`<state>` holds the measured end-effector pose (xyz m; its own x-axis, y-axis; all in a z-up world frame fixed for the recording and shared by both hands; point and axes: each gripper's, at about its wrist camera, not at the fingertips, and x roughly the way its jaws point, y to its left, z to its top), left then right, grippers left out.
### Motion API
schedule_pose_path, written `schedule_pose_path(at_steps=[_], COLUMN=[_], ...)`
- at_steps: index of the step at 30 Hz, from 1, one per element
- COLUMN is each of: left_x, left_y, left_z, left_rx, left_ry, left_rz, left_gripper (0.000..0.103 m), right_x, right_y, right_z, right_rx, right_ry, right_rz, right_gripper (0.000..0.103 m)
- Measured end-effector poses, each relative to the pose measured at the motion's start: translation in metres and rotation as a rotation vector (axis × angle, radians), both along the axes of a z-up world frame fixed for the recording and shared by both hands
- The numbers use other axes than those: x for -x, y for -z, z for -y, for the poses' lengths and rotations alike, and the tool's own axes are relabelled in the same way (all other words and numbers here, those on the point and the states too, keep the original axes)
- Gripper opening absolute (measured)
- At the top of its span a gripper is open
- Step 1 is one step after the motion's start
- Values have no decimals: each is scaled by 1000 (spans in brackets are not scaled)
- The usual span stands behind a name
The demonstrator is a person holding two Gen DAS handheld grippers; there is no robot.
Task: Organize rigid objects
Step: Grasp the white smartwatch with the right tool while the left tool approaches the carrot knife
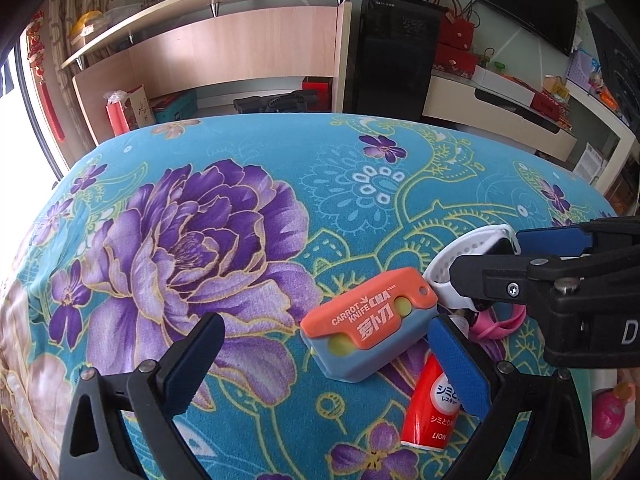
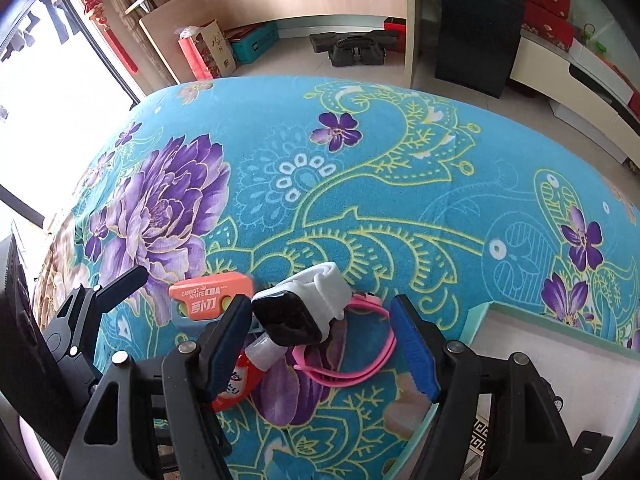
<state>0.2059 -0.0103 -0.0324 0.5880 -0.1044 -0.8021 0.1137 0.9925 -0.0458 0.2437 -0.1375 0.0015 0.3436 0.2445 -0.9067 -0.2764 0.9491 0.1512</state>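
Observation:
An orange and grey "Carrot Knife" toy (image 1: 370,330) lies on the floral cloth between my left gripper's (image 1: 328,364) open fingers; it also shows in the right wrist view (image 2: 212,294). A red Lion bottle (image 1: 430,404) lies by the left gripper's right finger. A white-strapped smartwatch (image 2: 304,308) lies on a pink band (image 2: 352,356) between my right gripper's (image 2: 324,344) open fingers, touching neither pad. The right gripper (image 1: 484,264) shows in the left wrist view, over the watch (image 1: 464,256). The red bottle (image 2: 234,384) sits partly behind the right gripper's left finger.
The table wears a turquoise cloth with purple flowers (image 1: 192,240). Its near right corner edge (image 2: 520,320) drops to a tiled floor. A pink toy (image 1: 608,412) sits at the far right. Shelves, a black cabinet (image 1: 388,52) and red boxes stand beyond the table.

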Motion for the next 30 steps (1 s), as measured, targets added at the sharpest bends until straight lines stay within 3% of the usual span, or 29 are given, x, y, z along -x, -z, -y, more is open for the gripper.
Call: schedule_pose_path(at_steps=[7, 12, 14, 16, 21, 23, 30], left_x=[-1, -2, -2, -1, 1, 3, 9], left_y=[2, 3, 3, 2, -1, -4, -12], left_z=[11, 15, 16, 16, 11, 10, 10], left_rx=[-21, -13, -7, -7, 8, 20, 44], left_ry=[40, 63, 76, 79, 78, 75, 90], left_rz=[6, 0, -2, 0, 0, 8, 27], left_gripper=[96, 80, 70, 67, 59, 50, 42], right_x=[2, 1, 2, 2, 5, 6, 17], right_y=[6, 10, 10, 9, 7, 5, -11], right_z=[-13, -16, -17, -17, -17, -16, -10], right_rx=[34, 31, 36, 45, 57, 57, 36], right_ry=[-52, -59, -61, -59, -67, -67, -75], right_rz=[-1, -7, -6, 1, 8, 11, 34], right_gripper=[71, 65, 63, 56, 55, 55, 55])
